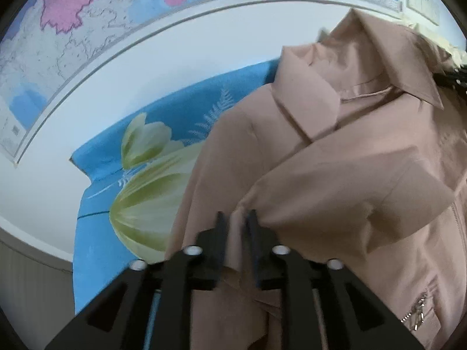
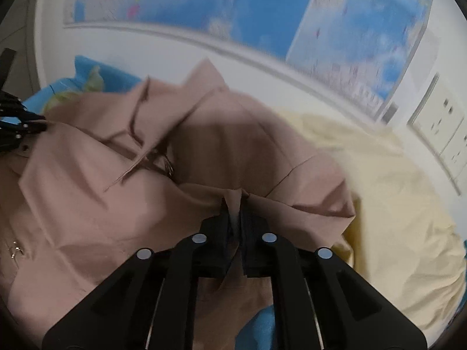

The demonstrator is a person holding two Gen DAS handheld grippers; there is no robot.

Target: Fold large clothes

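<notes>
A dusty-pink jacket (image 1: 335, 160) with a wide collar and zip pockets lies on a blue flowered bedsheet (image 1: 96, 233). In the left wrist view my left gripper (image 1: 236, 218) is shut on a fold of the jacket's fabric, which bunches up between its black fingers. In the right wrist view the same pink jacket (image 2: 116, 189) lies spread, and my right gripper (image 2: 235, 204) is shut on a pinched ridge of its cloth near a sleeve seam. The left gripper (image 2: 17, 125) shows at the far left edge of that view, at the jacket's edge.
A cream-yellow blanket (image 2: 394, 204) lies crumpled to the right of the jacket. A white wall with large maps (image 1: 87, 29) runs behind the bed. Wall sockets (image 2: 443, 125) sit at the right. Bare blue sheet lies left of the jacket.
</notes>
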